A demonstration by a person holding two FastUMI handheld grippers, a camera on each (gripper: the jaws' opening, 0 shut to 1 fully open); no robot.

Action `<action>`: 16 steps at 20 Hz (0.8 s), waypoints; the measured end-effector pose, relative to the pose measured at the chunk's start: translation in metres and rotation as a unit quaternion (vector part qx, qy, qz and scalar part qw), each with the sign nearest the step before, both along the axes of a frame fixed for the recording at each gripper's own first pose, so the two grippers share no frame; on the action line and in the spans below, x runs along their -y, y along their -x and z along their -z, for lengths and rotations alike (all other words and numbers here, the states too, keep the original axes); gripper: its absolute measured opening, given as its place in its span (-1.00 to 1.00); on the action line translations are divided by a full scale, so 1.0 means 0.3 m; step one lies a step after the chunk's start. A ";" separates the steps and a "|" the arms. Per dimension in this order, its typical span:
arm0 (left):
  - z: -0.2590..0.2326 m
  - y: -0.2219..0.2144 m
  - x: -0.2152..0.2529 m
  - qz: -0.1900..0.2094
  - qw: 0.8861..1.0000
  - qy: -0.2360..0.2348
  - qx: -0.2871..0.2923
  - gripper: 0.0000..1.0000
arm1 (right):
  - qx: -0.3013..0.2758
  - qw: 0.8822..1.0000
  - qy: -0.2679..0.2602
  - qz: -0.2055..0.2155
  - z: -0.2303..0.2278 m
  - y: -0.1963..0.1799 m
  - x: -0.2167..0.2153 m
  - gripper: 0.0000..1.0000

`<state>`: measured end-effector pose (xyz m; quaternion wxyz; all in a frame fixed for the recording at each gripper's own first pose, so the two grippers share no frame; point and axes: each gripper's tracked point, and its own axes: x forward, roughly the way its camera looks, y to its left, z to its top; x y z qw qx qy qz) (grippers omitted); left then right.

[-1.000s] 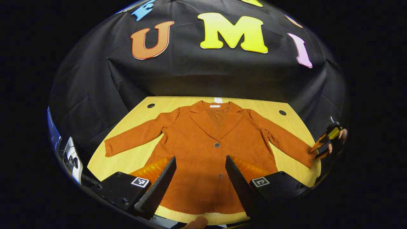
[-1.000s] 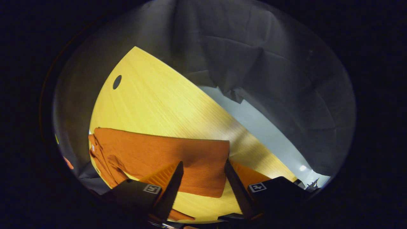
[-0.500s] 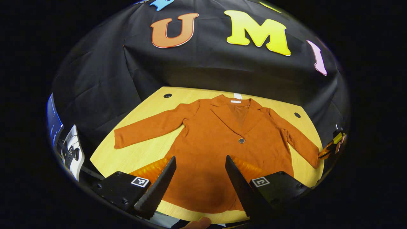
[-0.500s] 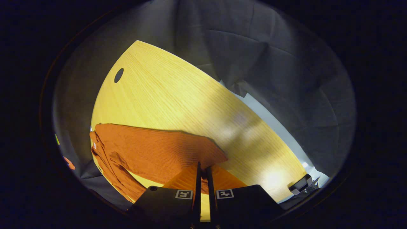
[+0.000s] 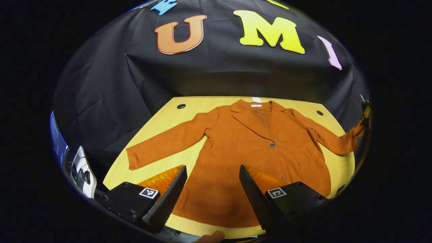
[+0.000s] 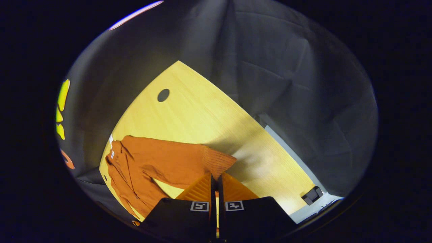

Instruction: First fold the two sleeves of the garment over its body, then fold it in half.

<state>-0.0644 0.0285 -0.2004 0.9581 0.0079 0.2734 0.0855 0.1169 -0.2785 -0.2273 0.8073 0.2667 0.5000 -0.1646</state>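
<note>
One jacket (image 5: 249, 152) lies beyond the fingers, with two sleeves and two visible buttons. The bench (image 5: 158, 125) has two round holes. Two grippers.

A rust-orange jacket (image 5: 243, 152) lies face up on the wooden table (image 5: 162, 121) mid-frame, one sleeve (image 5: 168, 143) flat toward the left, the other sleeve (image 5: 334, 138) lifted at the right edge by the right gripper (image 5: 365, 113), while the left gripper (image 5: 212, 189) hangs wide apart at bottom centre.
</note>
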 end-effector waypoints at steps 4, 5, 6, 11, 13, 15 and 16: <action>0.058 0.004 -0.089 0.002 1.000 0.020 0.000 1.00 | 0.040 0.998 0.017 -0.043 -0.195 -0.104 -0.252 -0.94; 0.088 0.015 -0.123 -0.001 1.000 0.024 -0.007 1.00 | 0.052 0.997 0.022 -0.058 -0.240 -0.127 -0.331 -0.94; 0.112 0.025 -0.160 -0.005 1.000 0.025 -0.012 1.00 | 0.063 0.995 0.028 -0.076 -0.287 -0.159 -0.425 -0.94; 0.164 0.074 -0.331 0.009 1.000 -0.017 -0.009 1.00 | 0.088 0.983 0.049 -0.153 -0.384 -0.256 -0.952 -0.94; 0.189 0.094 -0.374 0.009 1.000 -0.014 -0.014 1.00 | 0.088 0.979 0.035 -0.182 -0.365 -0.267 -1.166 -0.94; 0.209 0.112 -0.409 -0.001 1.000 0.000 -0.016 1.00 | 0.100 0.973 0.018 -0.209 -0.357 -0.277 -1.389 -0.94; 0.207 0.121 -0.428 -0.002 1.000 -0.006 -0.012 1.00 | 0.105 0.968 0.010 -0.228 -0.331 -0.280 -1.525 -0.94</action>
